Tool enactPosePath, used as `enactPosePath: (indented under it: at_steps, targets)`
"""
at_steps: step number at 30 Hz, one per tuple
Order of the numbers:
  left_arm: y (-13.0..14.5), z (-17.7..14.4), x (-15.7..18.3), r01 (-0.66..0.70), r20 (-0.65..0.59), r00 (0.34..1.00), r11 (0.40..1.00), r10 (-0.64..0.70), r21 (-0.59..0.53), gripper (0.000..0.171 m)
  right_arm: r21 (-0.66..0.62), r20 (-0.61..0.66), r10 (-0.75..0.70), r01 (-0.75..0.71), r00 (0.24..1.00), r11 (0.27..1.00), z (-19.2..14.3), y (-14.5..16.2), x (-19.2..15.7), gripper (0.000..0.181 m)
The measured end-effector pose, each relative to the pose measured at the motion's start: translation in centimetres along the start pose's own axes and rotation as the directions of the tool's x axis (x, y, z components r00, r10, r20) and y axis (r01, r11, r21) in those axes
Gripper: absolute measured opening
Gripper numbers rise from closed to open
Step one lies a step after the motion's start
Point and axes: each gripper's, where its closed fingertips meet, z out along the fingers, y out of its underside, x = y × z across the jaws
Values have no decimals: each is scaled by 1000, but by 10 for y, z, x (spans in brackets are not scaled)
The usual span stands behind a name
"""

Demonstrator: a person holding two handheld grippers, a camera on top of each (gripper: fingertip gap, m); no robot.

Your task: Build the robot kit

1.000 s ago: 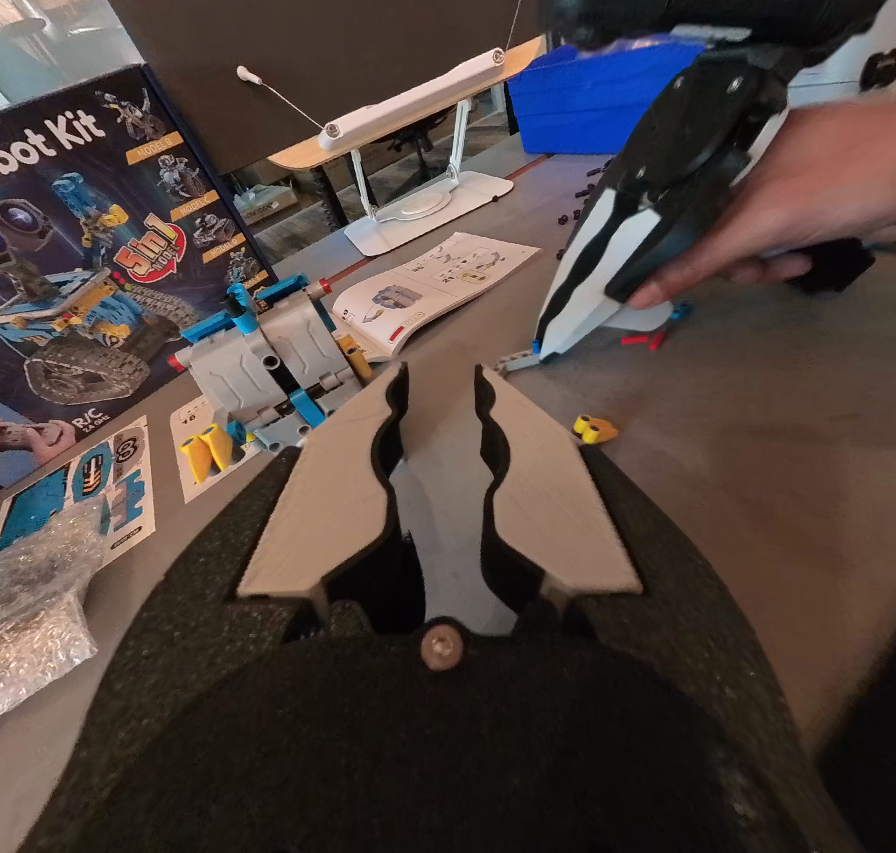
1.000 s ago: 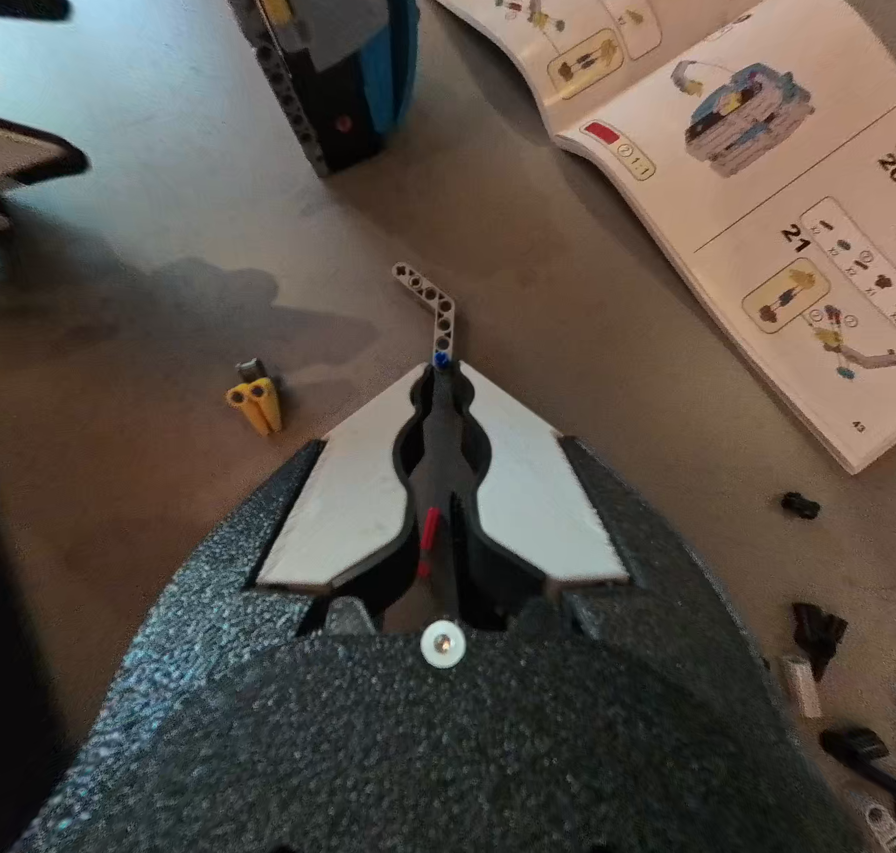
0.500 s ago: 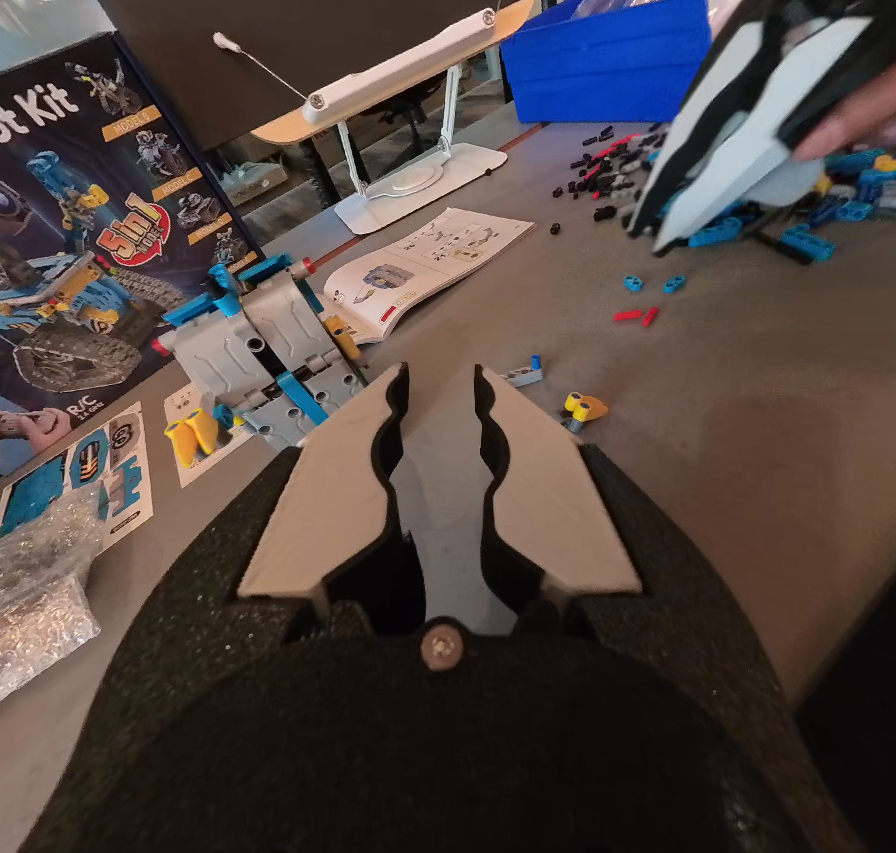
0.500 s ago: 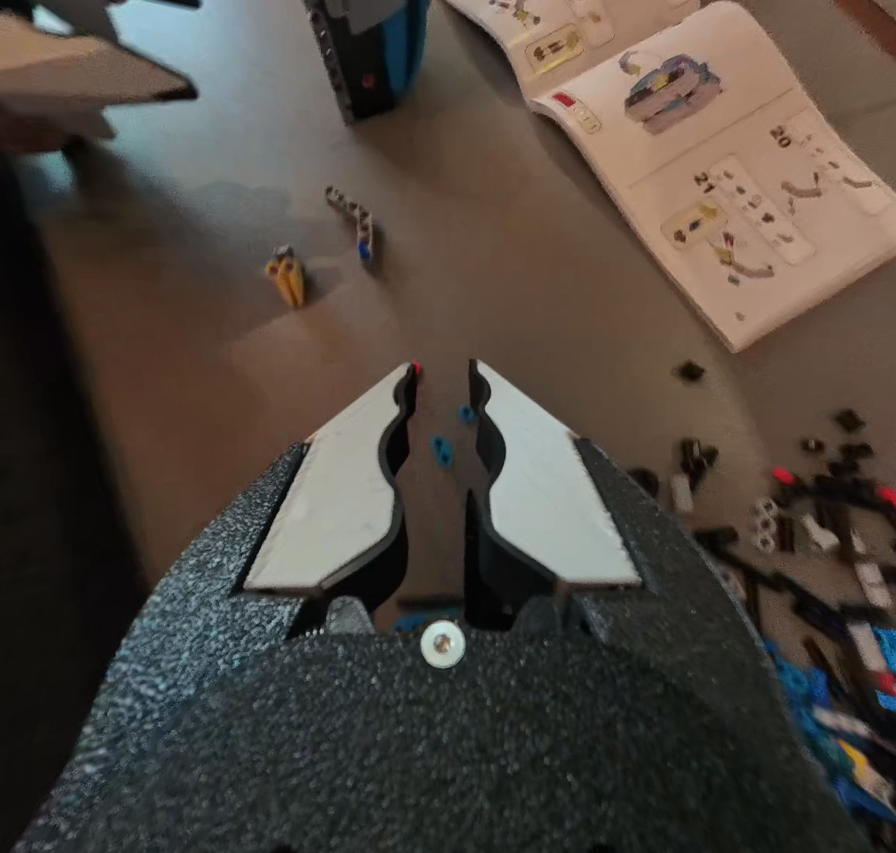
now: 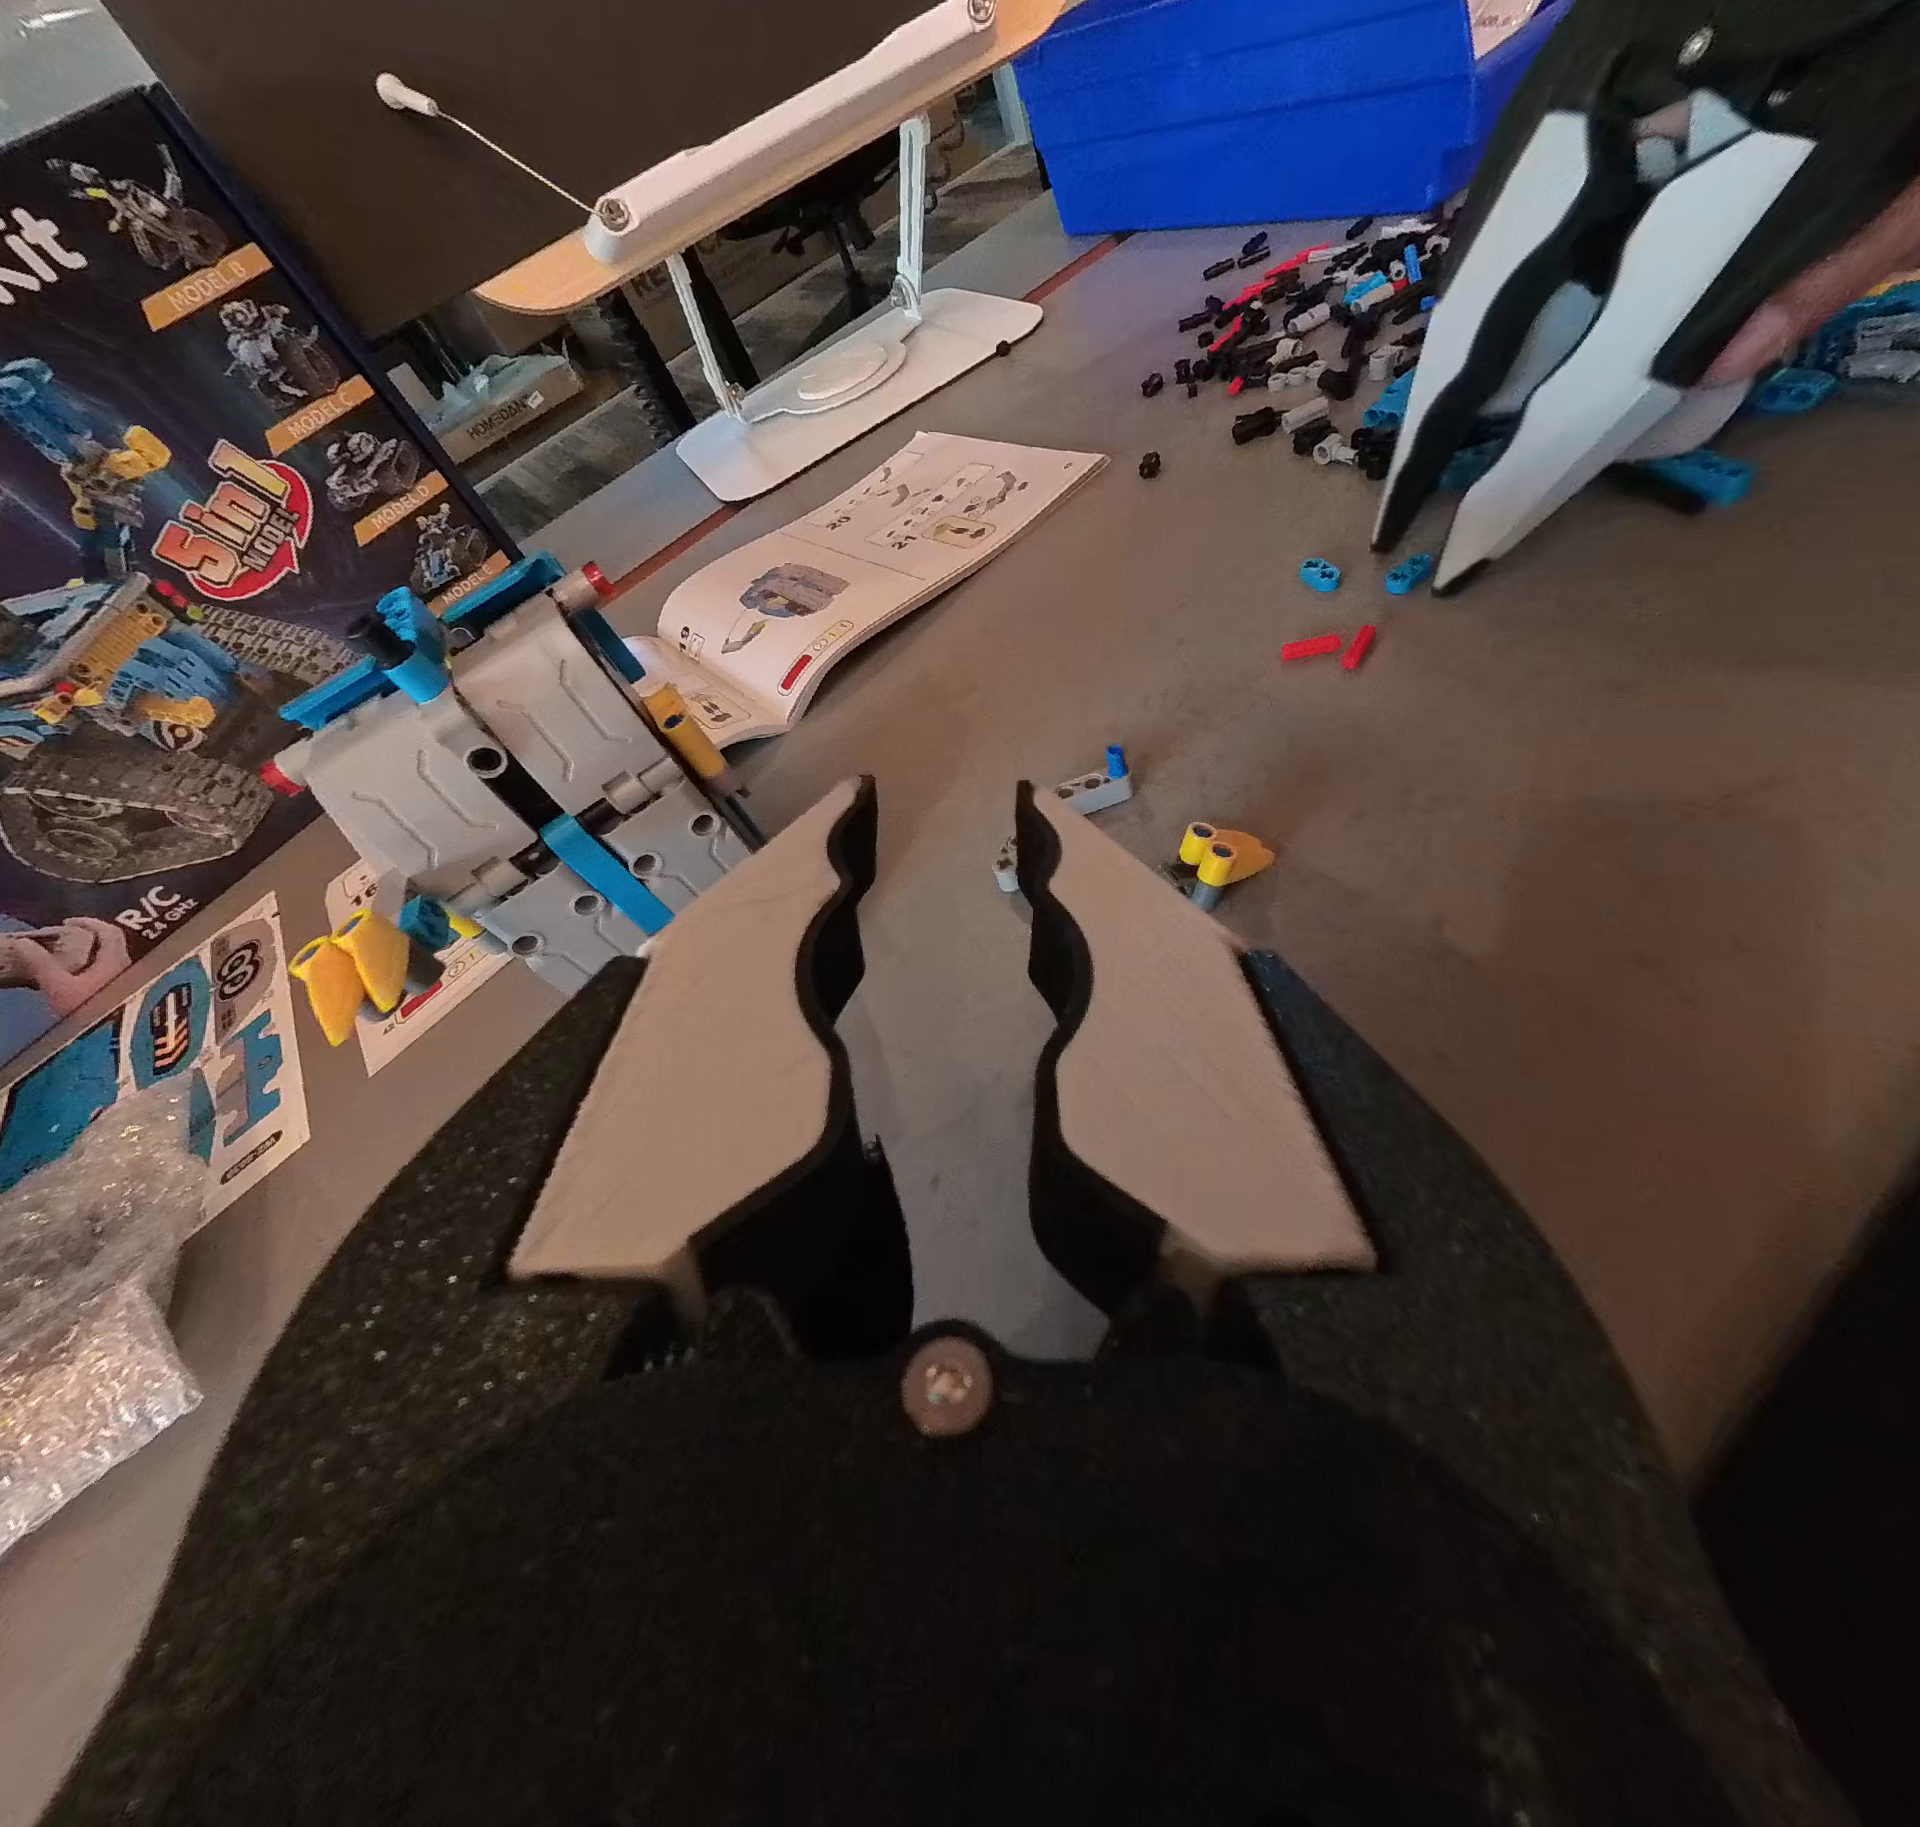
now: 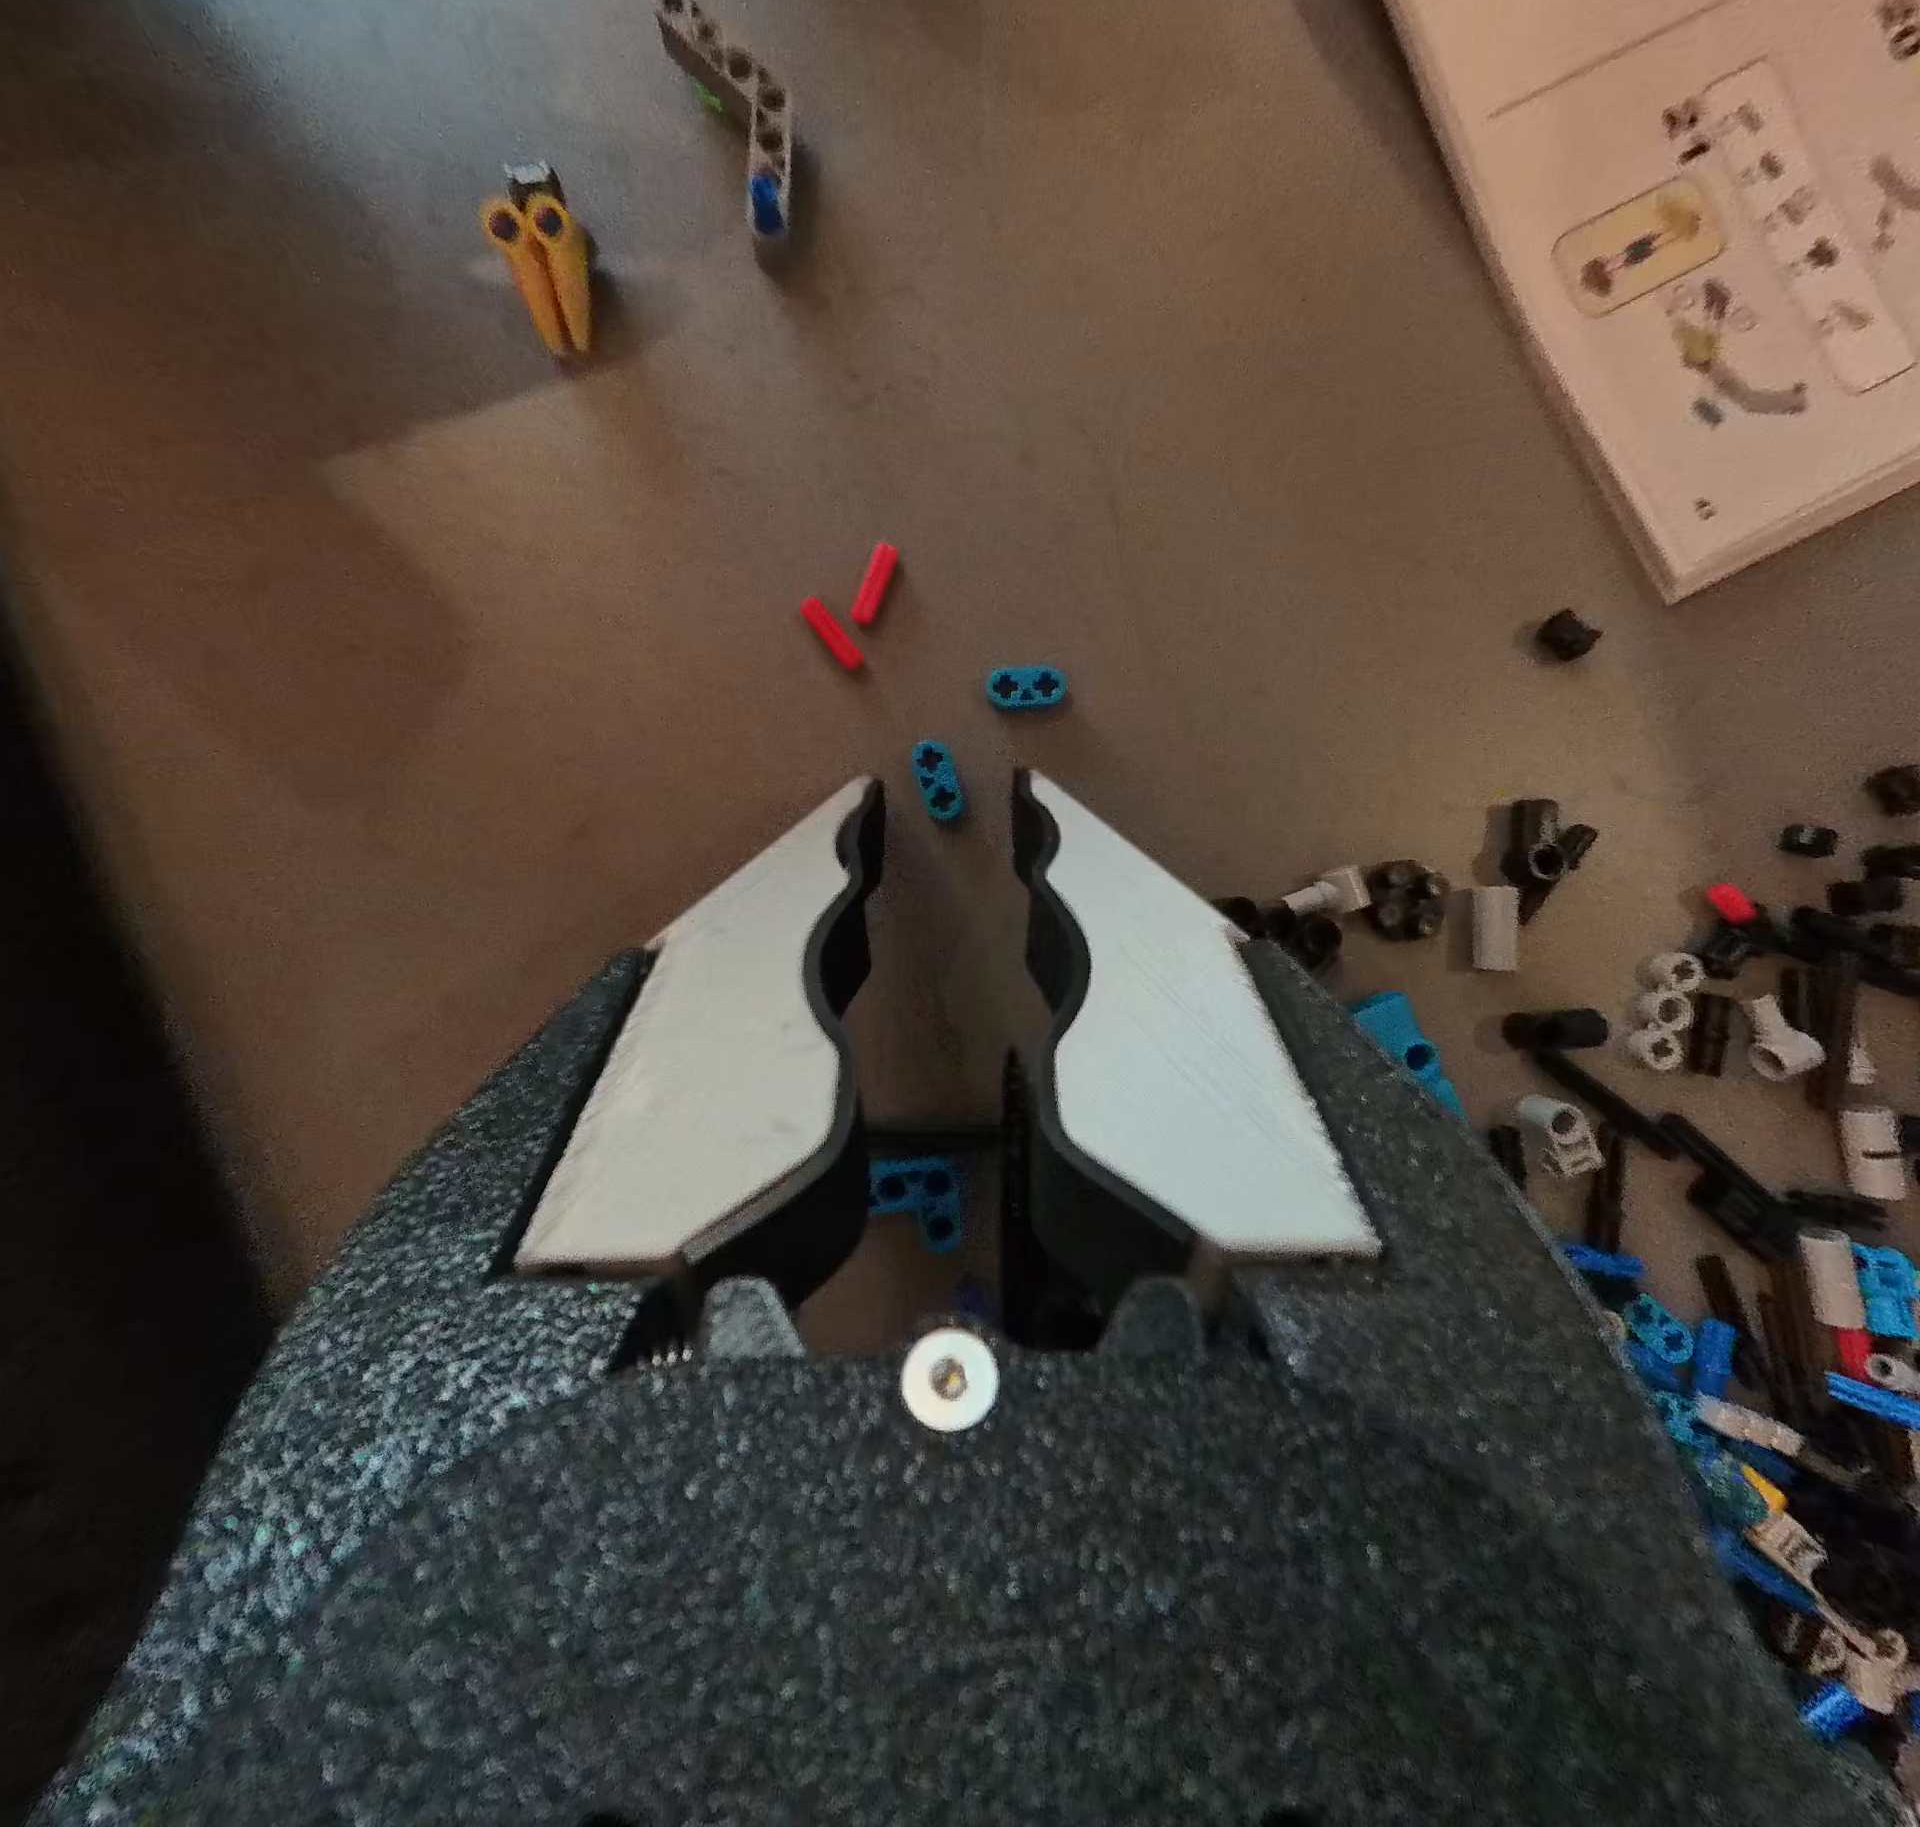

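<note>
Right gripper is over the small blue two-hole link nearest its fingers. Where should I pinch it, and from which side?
Pinch the blue two-hole link across its narrow waist, on the long flat sides, coming straight down. It lies flat on the table, its long axis roughly along the open right gripper, so the fingers probably straddle it as they stand.

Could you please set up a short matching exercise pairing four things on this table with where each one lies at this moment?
Things:
1. small blue two-hole link
2. two red pins
3. yellow piece
4. instruction booklet

Places:
A. far left of the right wrist view, beside the bent grey beam
B. top right corner of the right wrist view
C. just ahead of the open right gripper, between its fingertips
D. a little beyond the blue links, lying in a V

Pairs: 1-C, 2-D, 3-A, 4-B
</note>
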Motion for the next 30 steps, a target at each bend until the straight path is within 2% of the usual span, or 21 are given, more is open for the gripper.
enactPosePath:
  at_steps: [4, 6, 7, 9, 11, 13, 15, 17, 19, 21, 22, 24, 28, 30]
  targets:
    - [-5, -2, 6, 7, -35, 999, 1000, -6, 30, 26, 6, 61, 7, -7, 998, 1000, 5, -3, -9, 8]
    - [-12, -6, 12, 18, -75, 997, 997, -13, 70, 27, 18, 52, 19, -20, 998, 1000, 5, -8, -7, 8]
    - [-16, -8, 16, 9, -87, 996, 996, -2, 87, 27, 73, 76, 30, -36, 997, 997, 3, -20, -12, 8]
    - [-21, -11, 23, -49, -85, 995, 992, 59, 120, 27, 265, 209, 94, -149, 973, 953, -9, -65, -32, 7]
    - [-28, -15, 29, -136, -53, 988, 978, 146, 156, 29, 396, 406, 141, -313, 903, 863, -23, -108, -57, 7]
    - [-33, -19, 34, -213, -17, 975, 959, 220, 185, 30, 405, 582, 180, -475, 793, 781, -29, -135, -75, 7]
    - [-35, -21, 37, -229, -12, 972, 953, 236, 199, 29, 402, 673, 145, -523, 726, 751, -32, -145, -88, 7]
    - [-35, -22, 36, -145, -66, 985, 970, 160, 196, 24, 459, 635, 82, -460, 768, 760, -29, -146, -93, 7]
    - [-36, -24, 34, 8, -161, 987, 981, 24, 194, 20, 529, 552, -10, -341, 833, 777, -30, -148, -101, 7]
    - [-38, -27, 39, 151, -295, 951, 972, -93, 181, 17, 616, 351, -142, -114, 926, 779, -29, -149, -105, 7]
    - [-38, -28, 42, 187, -343, 931, 968, -121, 168, 17, 633, 260, -200, -10, 945, 774, -27, -149, -106, 7]
    - [-38, -30, 48, 175, -379, 920, 970, -100, 169, 17, 641, 158, -268, 108, 950, 760, -27, -150, -109, 8]
    - [-34, -31, 62, 61, -380, 925, 980, 15, 189, 15, 571, 175, -359, 203, 917, 796, -22, -137, -120, 8]
    - [-34, -32, 67, 57, -403, 915, 980, 24, 189, 14, 546, 186, -386, 232, 903, 805, -24, -133, -123, 8]
